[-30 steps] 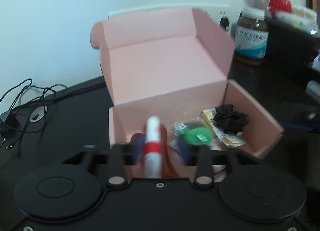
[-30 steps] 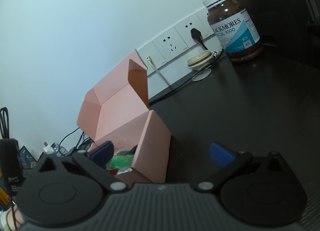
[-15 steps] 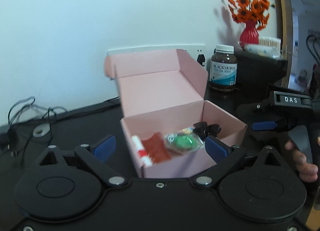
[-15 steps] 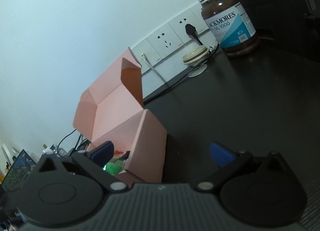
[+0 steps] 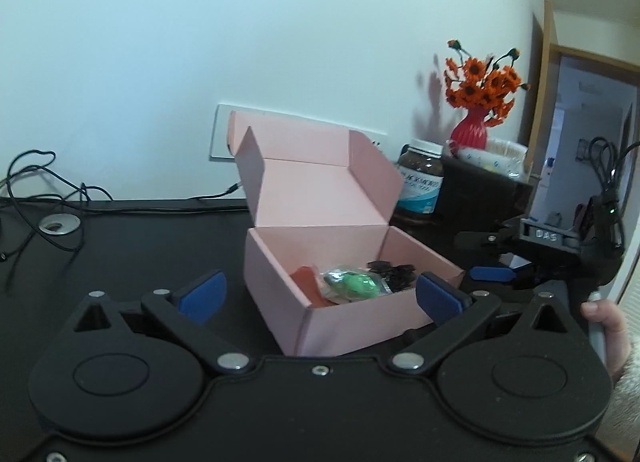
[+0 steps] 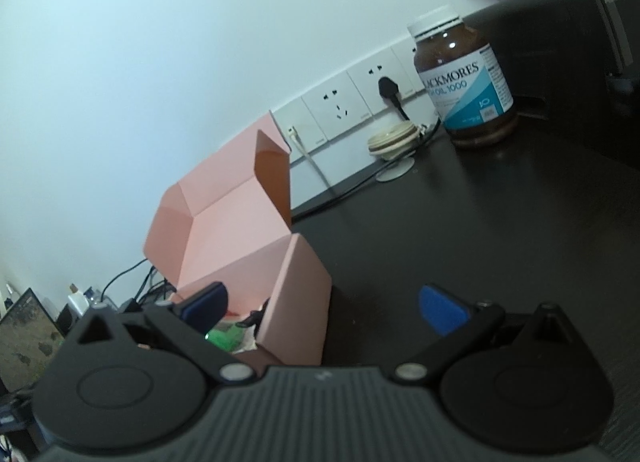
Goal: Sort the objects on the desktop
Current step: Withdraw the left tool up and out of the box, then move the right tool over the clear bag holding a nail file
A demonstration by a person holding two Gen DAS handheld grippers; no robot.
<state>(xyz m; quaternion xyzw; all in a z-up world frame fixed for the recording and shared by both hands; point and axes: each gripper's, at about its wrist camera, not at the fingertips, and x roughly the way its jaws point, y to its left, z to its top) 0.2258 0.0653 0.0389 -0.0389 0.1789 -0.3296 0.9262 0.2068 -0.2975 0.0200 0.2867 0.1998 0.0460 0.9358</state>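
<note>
- Pink box (image 5: 344, 314) on the black desk (image 5: 152, 246), lid up, near corner between the left gripper (image 5: 320, 294)'s blue pads.
- Left jaws opening, clamped on nothing.
- Right gripper (image 6: 324, 308) spread wide, empty, straddling the box's right wall.
- Bare desk left of the box up to the cables (image 5: 36, 198); brown bottle (image 6: 464, 82) well behind.
- Inside: red piece, green packet (image 5: 352, 284), dark clump, partly hidden by the wall.
</note>
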